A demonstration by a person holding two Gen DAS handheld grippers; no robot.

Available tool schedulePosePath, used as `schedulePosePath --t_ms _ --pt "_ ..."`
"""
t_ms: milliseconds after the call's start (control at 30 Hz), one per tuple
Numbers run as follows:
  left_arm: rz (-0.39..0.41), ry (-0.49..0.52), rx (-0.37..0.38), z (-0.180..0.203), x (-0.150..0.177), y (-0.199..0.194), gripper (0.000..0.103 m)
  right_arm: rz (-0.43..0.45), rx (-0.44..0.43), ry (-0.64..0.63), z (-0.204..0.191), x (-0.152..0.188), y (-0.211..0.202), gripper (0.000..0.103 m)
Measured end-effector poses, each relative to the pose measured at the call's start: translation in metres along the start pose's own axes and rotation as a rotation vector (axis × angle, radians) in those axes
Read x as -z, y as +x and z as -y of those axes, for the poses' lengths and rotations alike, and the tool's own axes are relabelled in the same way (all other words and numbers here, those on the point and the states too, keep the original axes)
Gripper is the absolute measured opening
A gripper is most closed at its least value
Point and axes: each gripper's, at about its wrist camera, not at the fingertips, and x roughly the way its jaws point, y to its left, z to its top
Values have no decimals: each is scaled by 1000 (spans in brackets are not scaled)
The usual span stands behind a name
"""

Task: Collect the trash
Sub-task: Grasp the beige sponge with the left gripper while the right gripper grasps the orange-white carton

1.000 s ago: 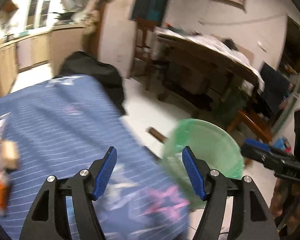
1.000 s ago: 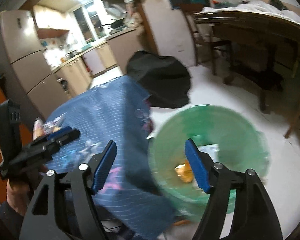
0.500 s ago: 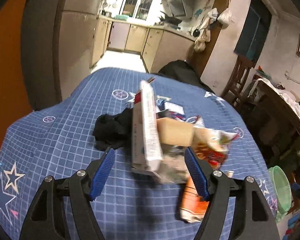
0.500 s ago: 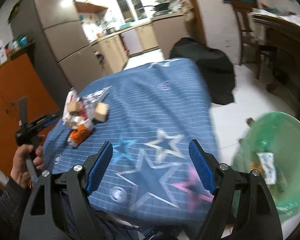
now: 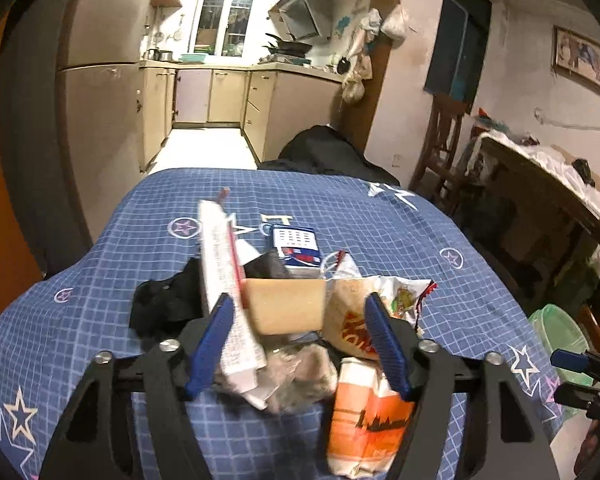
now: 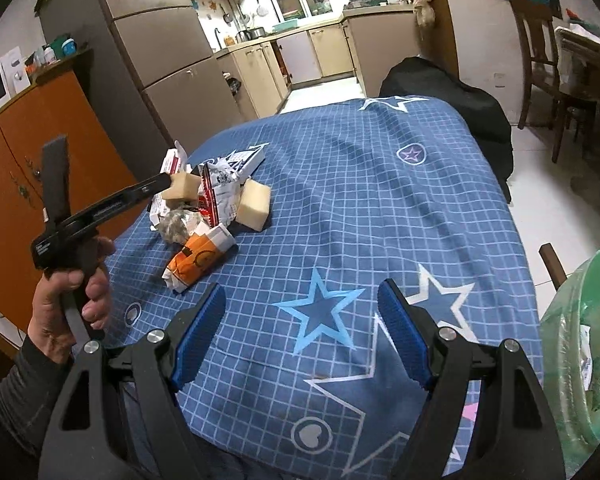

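Note:
A trash pile lies on the blue star tablecloth [image 5: 380, 216]: a long white box [image 5: 220, 264], a tan block [image 5: 286, 306], an orange carton [image 5: 364, 416], a snack wrapper [image 5: 396, 292], a blue-white pack [image 5: 296, 242], black cloth [image 5: 164, 304] and crumpled plastic [image 5: 296, 376]. My left gripper [image 5: 298, 346] is open, its fingers on either side of the pile's near part. In the right wrist view the pile [image 6: 208, 208] sits at the left with the left gripper [image 6: 100, 208] over it. My right gripper [image 6: 300, 336] is open and empty above the cloth [image 6: 380, 208]. The green bin [image 6: 580, 344] stands at the right.
The green bin [image 5: 556, 328] also shows off the table's right edge in the left wrist view. A black bag [image 6: 452, 96] sits beyond the far edge. An orange cabinet [image 6: 24, 152] and fridge stand at the left, a wooden table and chair at the right.
Both grippers swung left from the green bin to the table. My left gripper closed in on the trash pile and now straddles it. Both stayed open.

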Motion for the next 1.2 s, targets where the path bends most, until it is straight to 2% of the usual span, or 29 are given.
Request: schedulePosePath --t_ms 133,267,333,367,533,667,867,1033,1100,1133,1167,1200 --pt "-20 46 -32 15 1 21 63 0 -15 -4 -6 -2 5 75" --pt "-24 28 -55 11 4 34 61 -9 -46 -11 -16 -3 11 75" --pt "-41 18 -70 3 6 41 45 -21 -71 -13 -22 -3 17 75" --pt "-46 4 -61 0 8 42 45 -27 -83 -11 -25 -3 20 75" --pt "-11 -26 -32 -12 13 20 36 -56 -143 -11 -43 -2 34 75" --pt "41 -81 -9 -22 14 -11 35 -87 -238 37 -55 -3 50 73" --pt "46 -105 6 -28 21 -28 35 -132 -295 138 -69 -12 87 68" --pt "27 -123 10 -32 33 -29 35 -154 -252 177 -84 -16 110 68" --pt "20 -131 12 -33 38 -29 35 -160 -214 171 -88 -16 118 62" --pt "20 -132 12 -32 40 -30 35 -165 -184 170 -89 -15 122 52" --pt "21 -135 15 -33 42 -31 35 -166 -173 173 -86 -15 125 46" --pt "20 -139 20 -33 43 -32 35 -154 -167 178 -85 -14 124 44"
